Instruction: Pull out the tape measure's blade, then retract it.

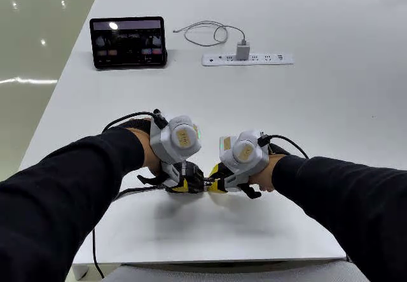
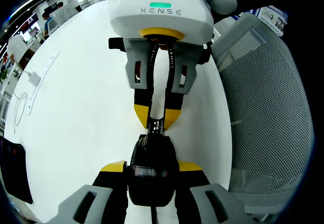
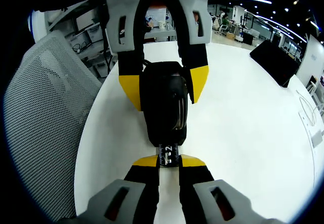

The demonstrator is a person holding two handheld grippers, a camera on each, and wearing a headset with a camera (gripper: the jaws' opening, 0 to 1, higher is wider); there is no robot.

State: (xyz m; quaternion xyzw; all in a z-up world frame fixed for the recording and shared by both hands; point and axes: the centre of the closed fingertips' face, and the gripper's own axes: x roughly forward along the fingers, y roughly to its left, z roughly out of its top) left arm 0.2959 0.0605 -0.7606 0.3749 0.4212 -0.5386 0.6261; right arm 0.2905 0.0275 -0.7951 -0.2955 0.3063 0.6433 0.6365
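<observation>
My right claw [image 3: 168, 159] is clenched on the tip of the blade [image 3: 168, 152], just outside the tape measure's black case [image 3: 164, 107], which my left claw [image 2: 152, 169] grasps by its flanks, near the front edge of the table [image 1: 267, 104]. I'd hold the case fixed and draw the right hand straight out along the blade, untwisted. Both forearms reach forward, wrists turned inward, claws nose to nose.

Left gripper [image 1: 188, 184], right gripper [image 1: 218, 186] tip-to-tip, tape measure [image 1: 196, 180] between, near table [image 1: 267, 231] front edge.
</observation>
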